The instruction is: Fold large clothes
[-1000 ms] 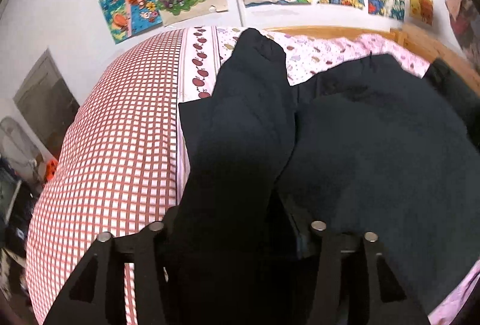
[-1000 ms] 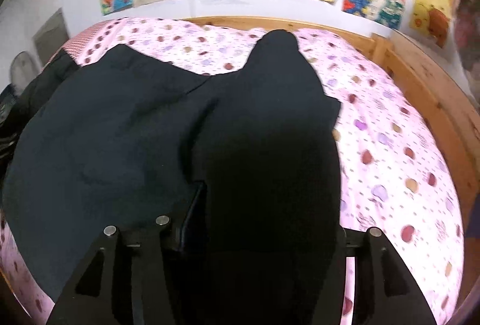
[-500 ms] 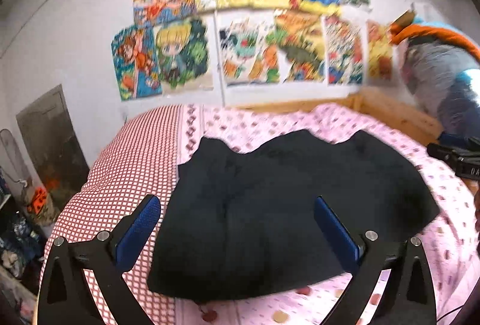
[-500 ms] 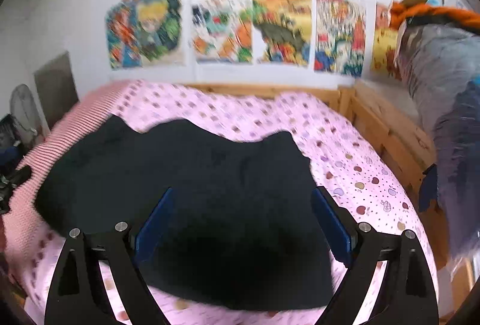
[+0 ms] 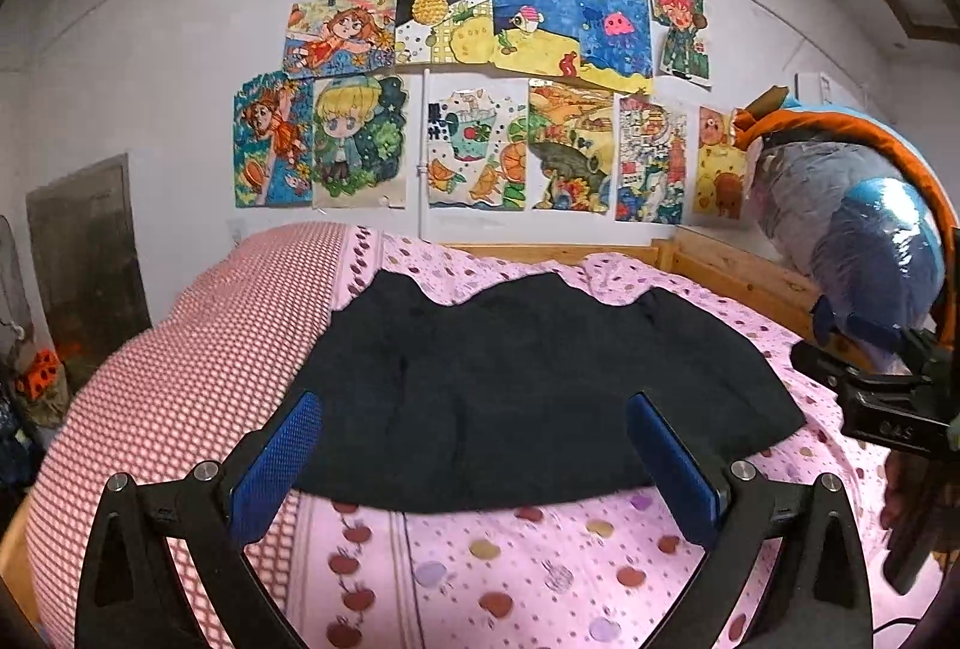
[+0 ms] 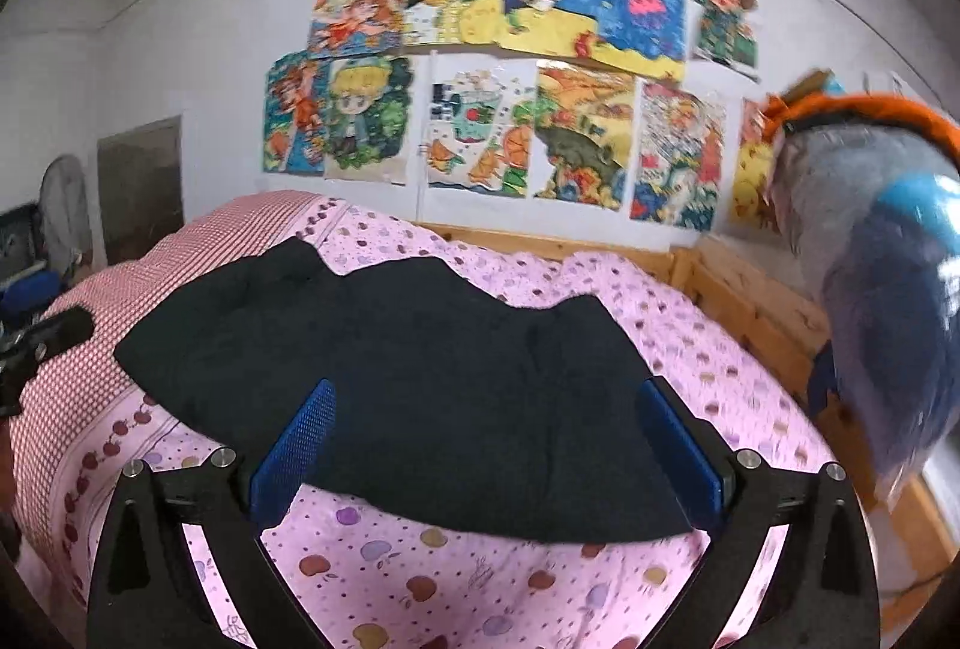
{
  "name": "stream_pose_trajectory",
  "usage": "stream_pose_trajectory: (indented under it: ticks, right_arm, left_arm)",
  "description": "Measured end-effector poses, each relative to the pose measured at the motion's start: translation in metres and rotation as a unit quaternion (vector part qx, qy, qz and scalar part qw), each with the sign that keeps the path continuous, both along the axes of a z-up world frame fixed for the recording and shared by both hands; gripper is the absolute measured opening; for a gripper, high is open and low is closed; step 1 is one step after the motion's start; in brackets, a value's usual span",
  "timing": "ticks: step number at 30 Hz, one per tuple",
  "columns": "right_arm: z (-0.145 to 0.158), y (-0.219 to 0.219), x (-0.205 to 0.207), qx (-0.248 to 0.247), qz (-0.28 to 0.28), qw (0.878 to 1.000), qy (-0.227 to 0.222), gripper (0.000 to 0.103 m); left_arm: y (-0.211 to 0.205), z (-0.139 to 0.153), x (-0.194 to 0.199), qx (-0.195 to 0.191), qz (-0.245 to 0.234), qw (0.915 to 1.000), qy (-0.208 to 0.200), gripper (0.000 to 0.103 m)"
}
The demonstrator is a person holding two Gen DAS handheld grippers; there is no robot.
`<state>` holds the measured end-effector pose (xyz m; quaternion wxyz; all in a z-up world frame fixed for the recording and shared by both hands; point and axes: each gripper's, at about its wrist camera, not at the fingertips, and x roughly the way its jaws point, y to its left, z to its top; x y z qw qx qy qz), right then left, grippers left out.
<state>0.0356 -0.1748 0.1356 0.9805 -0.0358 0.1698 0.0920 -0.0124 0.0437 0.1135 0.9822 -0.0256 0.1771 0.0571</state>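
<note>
A large black garment [image 5: 528,367] lies spread flat on the bed, its far edge wavy; in the right wrist view the black garment [image 6: 420,367] reaches across the pink sheet. My left gripper [image 5: 473,403] hovers before the garment's near edge, pulled back from it. It is open, with the blue pads [image 5: 276,463] wide apart and nothing held. My right gripper [image 6: 487,388] hangs likewise in front of the near edge. Its jaws are opening and nothing is gripped between them.
The bed has a pink apple-dotted sheet [image 5: 540,559] and a red-checked quilt [image 5: 180,379] on the left. A wooden bed frame [image 5: 720,277] runs along the back and right. A big plastic-wrapped plush [image 5: 870,241] leans at the right. Drawings [image 5: 480,109] cover the wall.
Both grippers held black cloth a second ago. They have let go, opened wide and drawn back and up, and the garment now lies flat on the bed.
</note>
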Motion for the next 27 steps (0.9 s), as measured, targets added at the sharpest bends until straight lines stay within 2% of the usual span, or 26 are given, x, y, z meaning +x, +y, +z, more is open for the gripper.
stream_pose_trajectory:
  ticks: [5, 8, 11, 17, 27]
  right_arm:
    - [-0.02, -0.004, 0.002, 0.032, 0.026, 0.999, 0.031, 0.098]
    - [-0.038, 0.0, -0.002, 0.027, 0.027, 0.998, 0.041, 0.098]
    - [-0.05, 0.002, -0.011, 0.013, 0.02, 0.999, 0.028, 0.098]
    - [-0.055, 0.005, -0.016, 0.001, 0.026, 0.999, 0.029, 0.098]
    - [-0.059, 0.012, -0.017, -0.003, 0.035, 0.999, 0.037, 0.098]
  left_arm:
    - [-0.007, -0.015, -0.002, 0.011, -0.008, 0.9999, 0.011, 0.103]
    - [-0.01, -0.023, -0.003, 0.019, -0.007, 0.9997, 0.012, 0.103]
    - [-0.011, -0.032, -0.004, 0.027, 0.002, 0.9994, 0.019, 0.103]
    - [-0.007, -0.046, 0.0, 0.017, 0.012, 0.9987, 0.047, 0.103]
    - [-0.006, -0.046, -0.001, 0.024, 0.018, 0.9987, 0.04, 0.103]
